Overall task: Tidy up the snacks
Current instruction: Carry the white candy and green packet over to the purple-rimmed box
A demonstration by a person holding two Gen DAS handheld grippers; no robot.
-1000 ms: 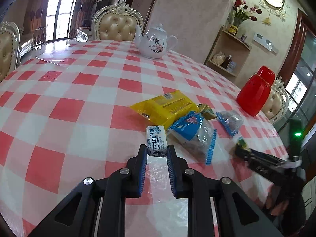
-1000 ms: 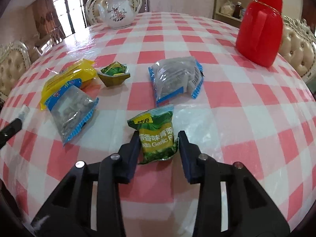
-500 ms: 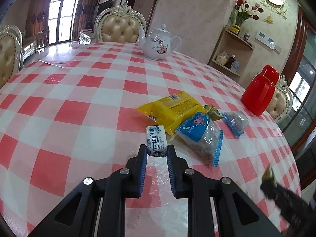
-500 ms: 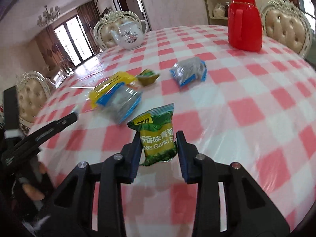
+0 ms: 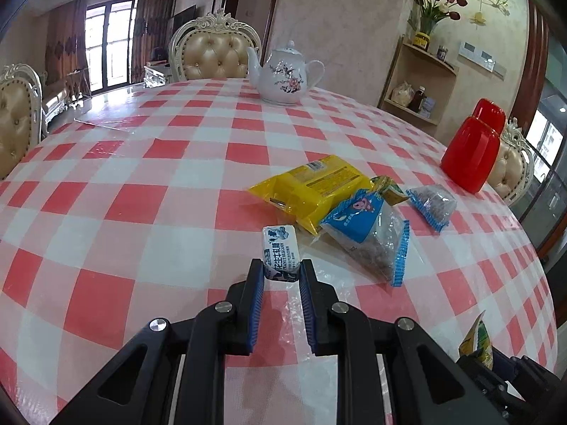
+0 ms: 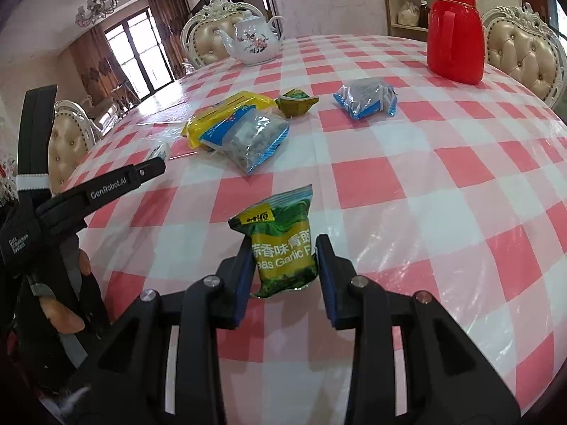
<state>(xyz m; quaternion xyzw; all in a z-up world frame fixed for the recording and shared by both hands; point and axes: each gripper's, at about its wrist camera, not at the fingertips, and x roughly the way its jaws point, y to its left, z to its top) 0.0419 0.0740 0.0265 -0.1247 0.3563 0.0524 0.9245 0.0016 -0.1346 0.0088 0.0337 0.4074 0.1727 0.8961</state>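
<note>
My left gripper [image 5: 281, 271] is shut on a small white peanut candy bar [image 5: 280, 251], held just above the checked tablecloth. My right gripper [image 6: 285, 253] is shut on a green garlic pea packet [image 6: 283, 244], lifted over the table's near side; that packet [image 5: 476, 340] also peeks in at the lower right of the left wrist view. On the table lie a yellow packet [image 5: 312, 184], a clear blue-edged bag [image 5: 372, 233] overlapping it, a small green-gold snack [image 6: 296, 101] and a second blue-edged bag [image 6: 366, 101]. The left gripper [image 6: 156, 166] reaches in from the left in the right wrist view.
A white teapot [image 5: 283, 74] stands at the far side and a red thermos [image 5: 471, 152] at the right. Padded chairs [image 5: 212, 53] ring the round table [image 5: 141, 163]. A shelf [image 5: 421, 81] stands against the far wall. A hand [image 6: 60, 311] grips the left tool.
My right gripper has drawn back toward the table's near edge with the green packet, so the snack pile looks farther away. The left gripper kept still with the candy bar.
</note>
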